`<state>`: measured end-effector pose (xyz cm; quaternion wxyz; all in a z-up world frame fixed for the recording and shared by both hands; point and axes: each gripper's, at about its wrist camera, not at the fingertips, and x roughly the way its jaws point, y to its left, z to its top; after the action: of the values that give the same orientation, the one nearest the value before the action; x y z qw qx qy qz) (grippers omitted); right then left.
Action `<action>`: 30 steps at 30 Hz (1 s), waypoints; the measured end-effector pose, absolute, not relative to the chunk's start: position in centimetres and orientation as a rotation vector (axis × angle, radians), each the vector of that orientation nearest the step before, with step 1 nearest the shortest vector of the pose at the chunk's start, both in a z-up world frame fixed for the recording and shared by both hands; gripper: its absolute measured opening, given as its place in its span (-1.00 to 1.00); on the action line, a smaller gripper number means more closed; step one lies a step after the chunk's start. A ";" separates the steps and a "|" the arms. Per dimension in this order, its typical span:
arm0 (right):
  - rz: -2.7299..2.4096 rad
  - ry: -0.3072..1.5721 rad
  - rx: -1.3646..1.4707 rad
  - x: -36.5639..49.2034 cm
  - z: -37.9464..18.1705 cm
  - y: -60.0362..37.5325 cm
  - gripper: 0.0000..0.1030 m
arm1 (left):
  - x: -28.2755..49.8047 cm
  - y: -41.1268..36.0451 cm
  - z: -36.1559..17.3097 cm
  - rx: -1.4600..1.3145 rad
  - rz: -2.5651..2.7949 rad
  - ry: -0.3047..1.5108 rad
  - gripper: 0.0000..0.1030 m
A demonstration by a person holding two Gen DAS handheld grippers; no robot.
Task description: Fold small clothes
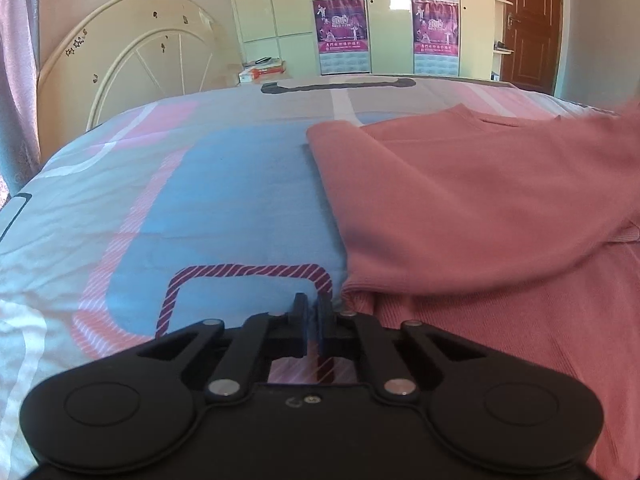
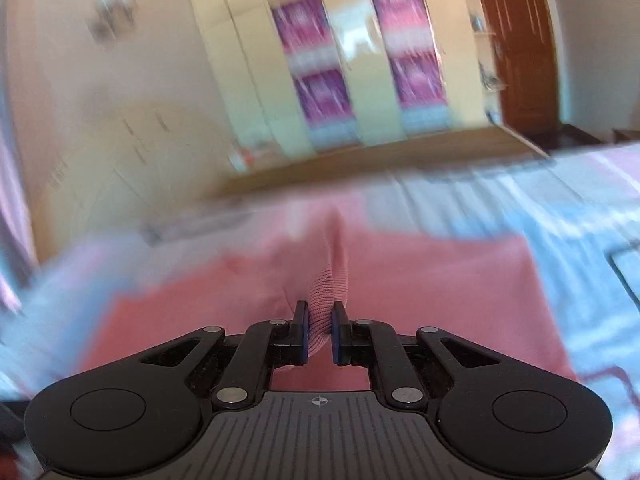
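A pink knit sweater [image 1: 472,208] lies spread on the bed, with its left part folded over the body and a straight folded edge on the left. My left gripper [image 1: 313,312] is shut and empty, low over the bedsheet just left of the sweater's ribbed hem. My right gripper [image 2: 320,320] is shut on a ribbed cuff or hem of the sweater [image 2: 326,292] and holds it lifted above the rest of the garment [image 2: 420,280]. The right wrist view is blurred by motion.
The bed has a patterned sheet [image 1: 200,200] in blue, pink and white. A cream headboard [image 1: 132,64] stands at the far left. Wardrobes with purple posters [image 1: 340,28] and a brown door [image 1: 528,24] lie beyond the bed.
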<state>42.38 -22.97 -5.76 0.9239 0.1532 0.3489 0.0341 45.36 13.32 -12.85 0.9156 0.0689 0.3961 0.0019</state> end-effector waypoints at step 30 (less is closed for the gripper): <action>-0.066 0.819 0.366 41.6 -8.6 -25.1 -0.63 | 47.1 11.0 -12.7 0.059 -0.108 0.821 -0.71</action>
<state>41.57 -25.10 -8.63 0.9006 0.1769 0.3957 -0.0319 47.08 11.05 -12.65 0.9151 0.0289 0.3987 -0.0525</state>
